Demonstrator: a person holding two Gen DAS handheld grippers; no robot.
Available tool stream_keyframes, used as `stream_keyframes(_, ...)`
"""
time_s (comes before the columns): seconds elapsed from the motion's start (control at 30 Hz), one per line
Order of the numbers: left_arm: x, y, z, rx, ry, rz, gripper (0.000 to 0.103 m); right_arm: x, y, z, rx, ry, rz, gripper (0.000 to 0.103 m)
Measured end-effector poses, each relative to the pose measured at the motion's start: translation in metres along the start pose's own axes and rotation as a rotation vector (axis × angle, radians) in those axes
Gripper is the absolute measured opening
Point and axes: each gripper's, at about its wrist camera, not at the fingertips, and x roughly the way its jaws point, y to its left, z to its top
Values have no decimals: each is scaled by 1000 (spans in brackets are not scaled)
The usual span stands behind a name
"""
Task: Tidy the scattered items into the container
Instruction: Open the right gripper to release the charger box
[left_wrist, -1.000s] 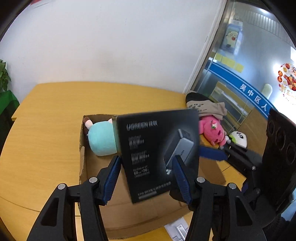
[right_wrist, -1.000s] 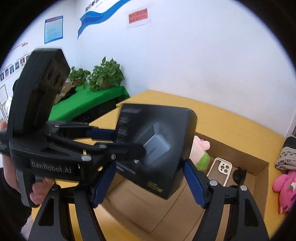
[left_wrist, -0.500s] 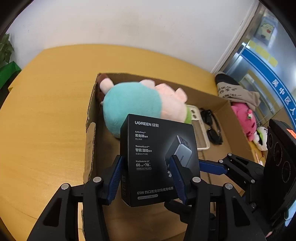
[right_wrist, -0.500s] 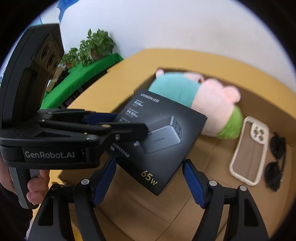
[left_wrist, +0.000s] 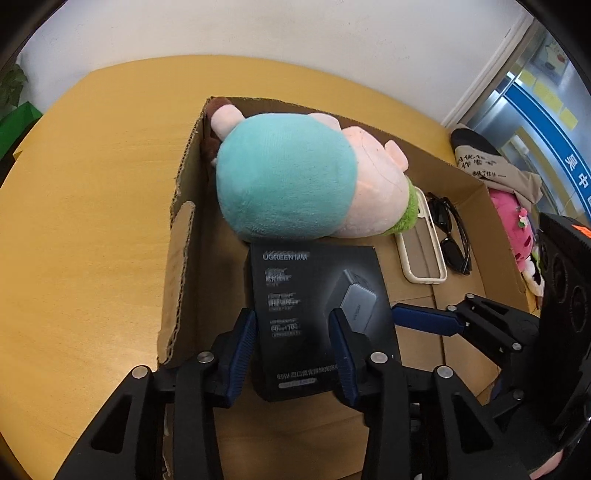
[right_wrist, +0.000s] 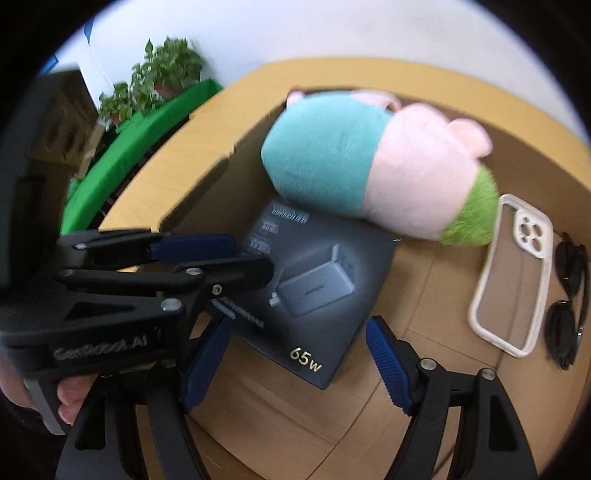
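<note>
My left gripper (left_wrist: 293, 347) is clamped on a black charger box (left_wrist: 321, 317), its 2 blue pads pressing the box's left edge and its printed face. The box is low inside the cardboard box (left_wrist: 181, 258), directly ahead of the left gripper; I cannot tell whether it touches the cardboard floor. Just beyond the box's far edge lies a plush toy (left_wrist: 295, 184) with a teal body, pink head and green tuft, resting in the cardboard box's far left corner. To the right of the gripper, on the cardboard floor, a clear phone case (left_wrist: 421, 251) lies beside black sunglasses (left_wrist: 450, 236), the 2 nearly touching.

My right gripper (right_wrist: 295, 363) has its jaws wide apart, holding nothing, and hovers over the near right corner of the charger box (right_wrist: 325, 295). Its view shows the left gripper (right_wrist: 207, 266) coming in from the left.

The cardboard box stands on a yellow wooden counter (left_wrist: 92, 184). Further right of it, a pink plush (left_wrist: 513, 229) and folded cloth (left_wrist: 491, 166) lie on the counter.
</note>
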Motion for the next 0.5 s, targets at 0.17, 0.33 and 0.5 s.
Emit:
stream_keyframes(0.17, -39, -8, -9, 13, -124, 26, 73, -57, 6, -28, -7, -164, -63, 81)
stream_keyframes(0.33, -91, -36, -43, 99, -309, 127, 90, -119, 11, -85, -9, -331, -215, 82)
stream_keyframes(0.5, -105, -65, -90, 175, -419, 209, 103, -155, -5, -124, 43, -429, -348, 84)
